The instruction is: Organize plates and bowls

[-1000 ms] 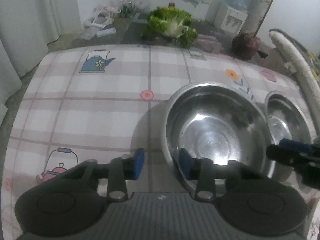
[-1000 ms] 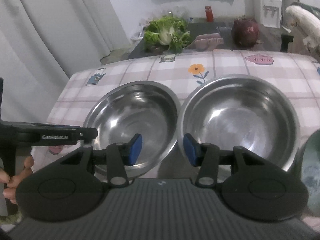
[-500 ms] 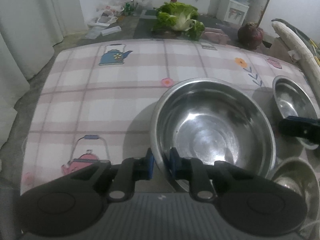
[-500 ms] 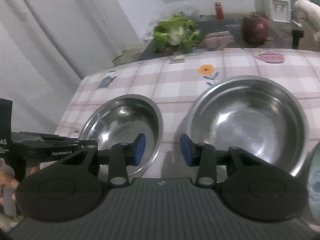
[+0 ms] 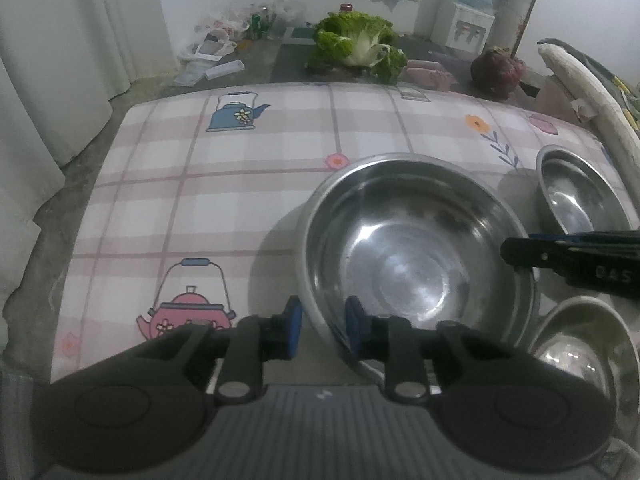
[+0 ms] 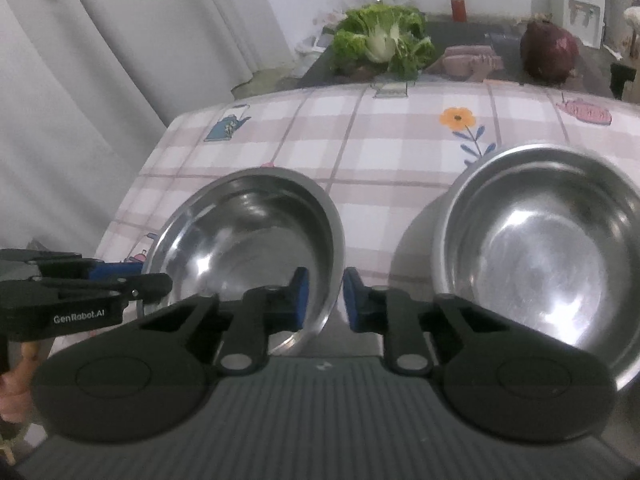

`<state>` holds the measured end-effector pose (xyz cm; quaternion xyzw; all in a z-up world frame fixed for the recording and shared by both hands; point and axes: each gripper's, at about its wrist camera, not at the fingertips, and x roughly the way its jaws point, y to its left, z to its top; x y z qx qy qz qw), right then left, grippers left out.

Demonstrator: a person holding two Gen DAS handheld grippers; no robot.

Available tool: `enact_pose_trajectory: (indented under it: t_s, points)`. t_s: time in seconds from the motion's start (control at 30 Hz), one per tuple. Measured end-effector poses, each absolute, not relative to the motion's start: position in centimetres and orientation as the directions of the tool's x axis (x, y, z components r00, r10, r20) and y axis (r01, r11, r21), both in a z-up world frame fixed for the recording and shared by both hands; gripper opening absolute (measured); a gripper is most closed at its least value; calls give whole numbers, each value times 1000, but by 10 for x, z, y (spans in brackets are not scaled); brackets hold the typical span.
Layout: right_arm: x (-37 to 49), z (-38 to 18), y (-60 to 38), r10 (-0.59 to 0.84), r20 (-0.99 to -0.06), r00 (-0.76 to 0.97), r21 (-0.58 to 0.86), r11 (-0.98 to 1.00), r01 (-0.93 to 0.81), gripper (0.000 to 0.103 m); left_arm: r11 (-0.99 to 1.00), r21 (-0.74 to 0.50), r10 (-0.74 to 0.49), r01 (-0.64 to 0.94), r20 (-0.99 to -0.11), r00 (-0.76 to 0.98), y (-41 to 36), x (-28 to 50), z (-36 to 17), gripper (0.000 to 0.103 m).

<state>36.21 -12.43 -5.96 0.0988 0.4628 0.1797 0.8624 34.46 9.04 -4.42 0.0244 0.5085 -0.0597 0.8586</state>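
A large steel bowl (image 5: 416, 248) is lifted off the checked tablecloth (image 5: 224, 184). My left gripper (image 5: 320, 326) is shut on its near-left rim. The same bowl shows in the right wrist view (image 6: 248, 236), tilted, and my right gripper (image 6: 323, 296) is shut on its right rim. A second steel bowl (image 6: 548, 256) sits on the cloth to the right and also shows in the left wrist view (image 5: 580, 196). My right gripper's fingers (image 5: 560, 256) reach in from the right of the left wrist view.
A smaller bowl (image 5: 580, 352) sits at the near right by the held bowl. Beyond the table's far edge lie a cabbage (image 5: 356, 46), a dark red vegetable (image 5: 498, 72) and a water dispenser (image 5: 472, 20). Curtains (image 6: 100, 80) hang at the left.
My right gripper closed on the left bowl's right rim. The bowl has lifted and tilted between both grippers, moving left away from the second bowl.
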Motion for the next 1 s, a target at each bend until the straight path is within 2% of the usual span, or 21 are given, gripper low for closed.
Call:
enact_pose_trajectory:
  t_s: [0.13,0.77,1.0]
  points:
    - [362,-60,-131,399,-761,512,348,916,-198,10,992,-25,-83,125,-872,482,86,343,-40,21]
    - [363,-65,-137,401,-754,521,351,916,-196,10,991,42,-22,124,-881,473,68,346,-49,23]
    - [363,-60,-139,406,-743,531,358,913,-197,10,991,32,-35,129,-874,484,69,343,-43,23]
